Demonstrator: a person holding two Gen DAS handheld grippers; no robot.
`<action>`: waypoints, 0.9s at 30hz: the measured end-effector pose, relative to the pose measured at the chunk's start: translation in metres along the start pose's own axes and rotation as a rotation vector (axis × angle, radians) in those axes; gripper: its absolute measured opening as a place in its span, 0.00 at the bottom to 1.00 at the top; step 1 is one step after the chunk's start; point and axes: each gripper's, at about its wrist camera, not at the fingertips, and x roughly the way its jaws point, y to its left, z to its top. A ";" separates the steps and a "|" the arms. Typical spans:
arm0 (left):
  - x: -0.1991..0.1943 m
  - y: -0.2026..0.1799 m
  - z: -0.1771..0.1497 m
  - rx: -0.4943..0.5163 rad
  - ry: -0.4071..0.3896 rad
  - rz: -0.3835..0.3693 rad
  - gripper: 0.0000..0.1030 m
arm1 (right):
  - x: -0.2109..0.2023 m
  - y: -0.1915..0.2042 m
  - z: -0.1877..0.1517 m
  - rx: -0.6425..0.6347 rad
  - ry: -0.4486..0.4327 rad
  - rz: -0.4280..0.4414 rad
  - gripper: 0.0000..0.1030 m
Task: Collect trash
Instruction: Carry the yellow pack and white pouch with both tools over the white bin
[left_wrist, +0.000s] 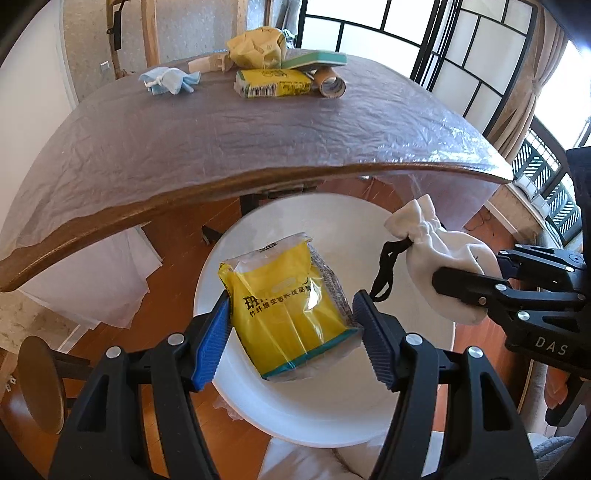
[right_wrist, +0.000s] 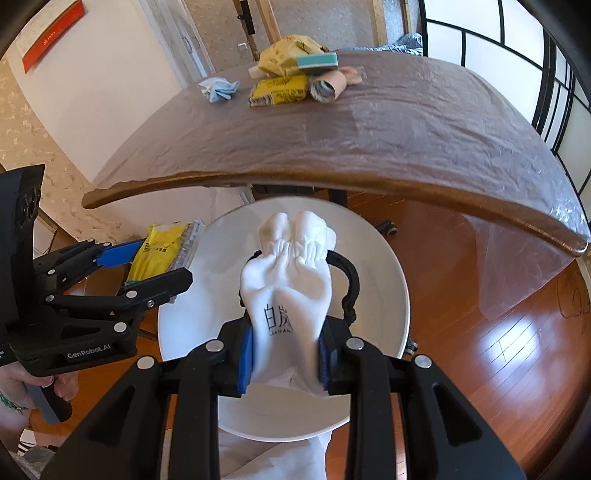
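Yellow plastic fills the middle of the left wrist view: our left gripper (left_wrist: 291, 325) has its jaws about half spread and clamped on a yellow tissue pack (left_wrist: 291, 306), the blue ribbed pads (left_wrist: 214, 339) pressing its two sides. The pack hangs tilted over the white bin (left_wrist: 317, 417), whose round rim fills the lower centre of that frame on the orange wood floor (left_wrist: 173, 280).

At the right edge of the same view we see our right gripper (left_wrist: 461, 291) pinching a white drawstring pouch (left_wrist: 436, 243), with its black cord (left_wrist: 384, 273) dangling beside the pack.

In the right wrist view, the right gripper (right_wrist: 286, 354) shows narrow jaws squeezing the pouch (right_wrist: 286, 288) from both sides; the cloth bulges above the pads, its gathered neck pointing to the top of the frame and black printed characters facing us. The pouch sits over the open bin (right_wrist: 388, 280). At the left of this frame our left gripper (right_wrist: 159, 266) carries the yellow pack (right_wrist: 159, 251) at the bin's rim, and a hand (right_wrist: 44, 391) grips its handle at lower left.

Across the upper part of both frames runs the brown table (left_wrist: 258, 147) under wrinkled clear film. On its far end lie a crumpled blue mask (left_wrist: 171, 81), a second yellow pack (left_wrist: 273, 83), a tape roll (left_wrist: 330, 85), a crumpled yellow bag (left_wrist: 256, 46) and a teal sponge block (left_wrist: 314, 61).
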 end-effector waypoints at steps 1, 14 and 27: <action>0.001 0.001 -0.001 0.002 0.003 0.001 0.64 | 0.002 0.001 0.000 0.000 0.004 -0.003 0.26; 0.020 0.005 -0.001 -0.092 0.011 0.021 0.64 | 0.022 -0.005 0.004 0.066 0.002 -0.021 0.27; 0.032 0.011 -0.009 -0.118 0.040 0.026 0.64 | 0.040 -0.007 0.003 0.059 0.043 -0.004 0.27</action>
